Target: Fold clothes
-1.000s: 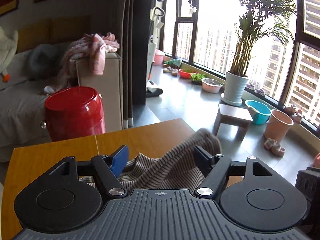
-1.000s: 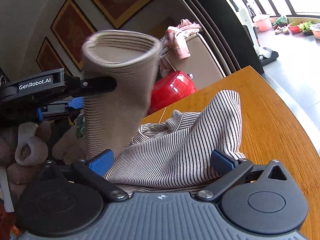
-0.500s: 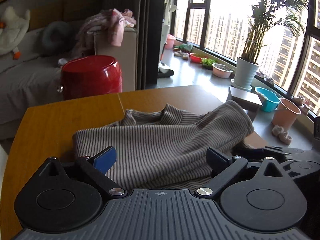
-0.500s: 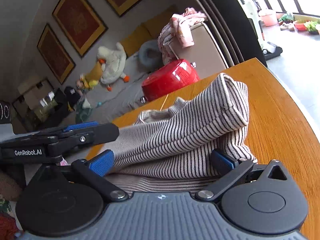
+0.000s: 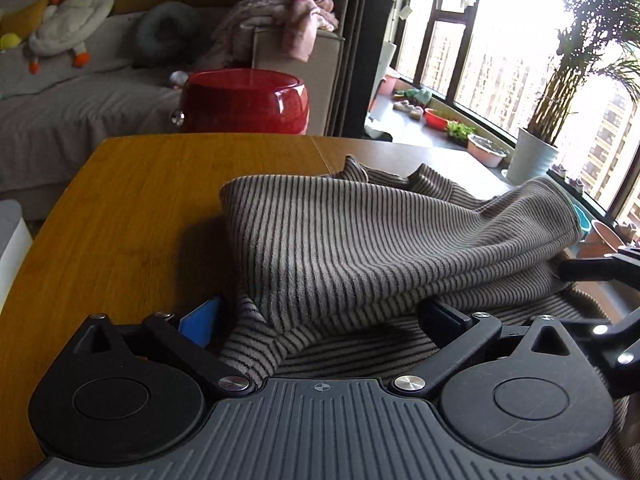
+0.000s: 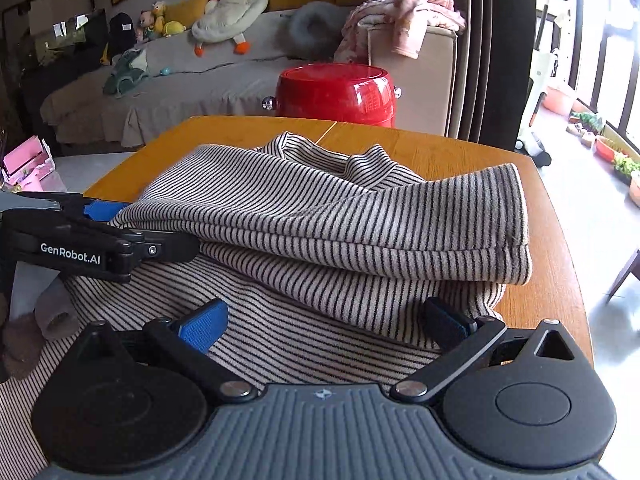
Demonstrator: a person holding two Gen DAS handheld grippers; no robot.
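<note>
A beige sweater with thin black stripes (image 5: 360, 248) lies on the wooden table (image 5: 120, 220), one sleeve (image 6: 360, 216) folded across its body. My left gripper (image 5: 320, 318) sits low at the sweater's near left edge. Its jaws are opening wide, with cloth lying loose between the pads. In the right wrist view the left gripper (image 6: 144, 226) shows from the side with its fingers under the folded sleeve's edge. My right gripper (image 6: 324, 322) stands open over the sweater's lower body, with nothing gripped. One of its fingers (image 5: 588, 270) reaches in at the far right.
A red round stool (image 6: 336, 92) stands just beyond the table's far edge. Behind it is a grey sofa (image 6: 180, 80) with a plush duck (image 6: 228, 4) and pink clothes (image 6: 404, 16) on its arm. Plant pots (image 5: 532, 160) and basins line the window floor on the right.
The sleeve held up in my left gripper has come down and now lies folded across the sweater. My left gripper let it go, sank and opened. The right gripper rolled level.
</note>
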